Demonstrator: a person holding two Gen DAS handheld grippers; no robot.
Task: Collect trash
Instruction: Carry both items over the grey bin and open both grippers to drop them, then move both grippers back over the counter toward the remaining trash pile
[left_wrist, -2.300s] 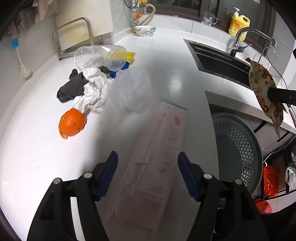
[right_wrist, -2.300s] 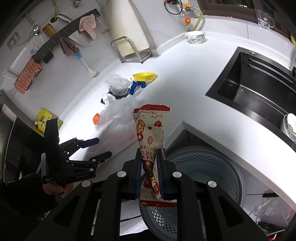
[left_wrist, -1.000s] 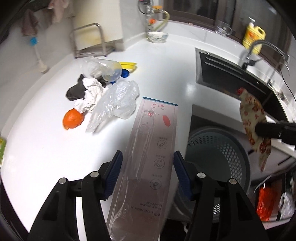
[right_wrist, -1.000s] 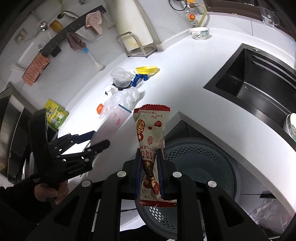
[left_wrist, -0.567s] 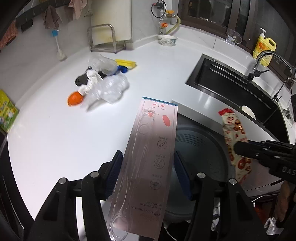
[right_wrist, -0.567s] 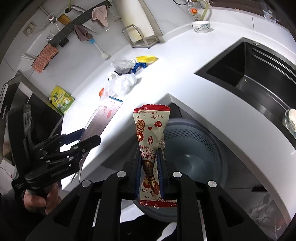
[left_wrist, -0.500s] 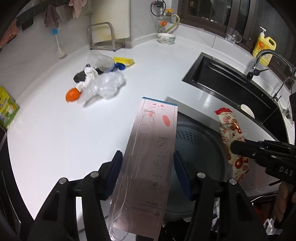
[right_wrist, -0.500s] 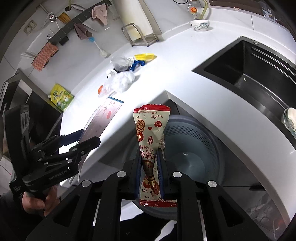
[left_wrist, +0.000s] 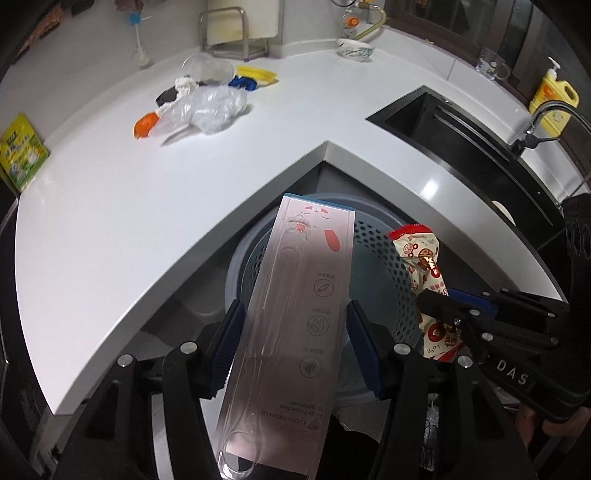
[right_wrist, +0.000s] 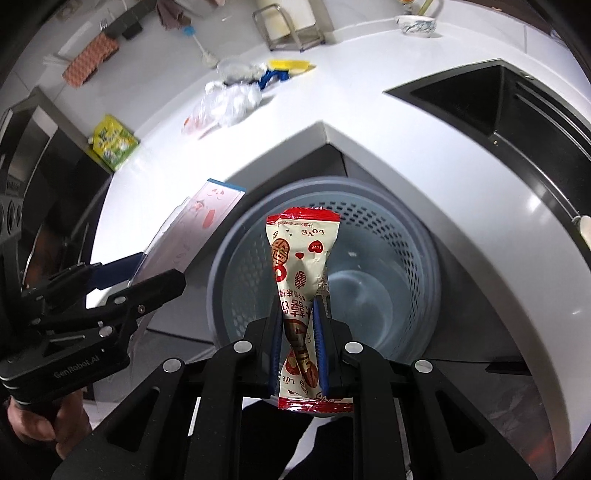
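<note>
Gripping snack wrapper (right_wrist: 301, 266) | right tongs (right_wrist: 298, 345) | above basket (right_wrist: 413, 236)

grippers: 2 — left gripper (left_wrist: 295, 347), right gripper (right_wrist: 298, 328)
clear blister pack (left_wrist: 295, 325): 1
snack wrapper (right_wrist: 301, 266): 1
perforated bin (right_wrist: 417, 254): 1
orange peel (left_wrist: 145, 124): 1
crumpled plastic bag (left_wrist: 207, 108): 1
clear cup (left_wrist: 207, 68): 1
bowl (left_wrist: 355, 48): 1
soap bottle (left_wrist: 554, 96): 1
green packet (left_wrist: 20, 149): 1

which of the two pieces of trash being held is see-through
The long flat clear plastic package in the left gripper is see-through. The snack wrapper pinched by the right gripper is opaque cream with red print.
</note>
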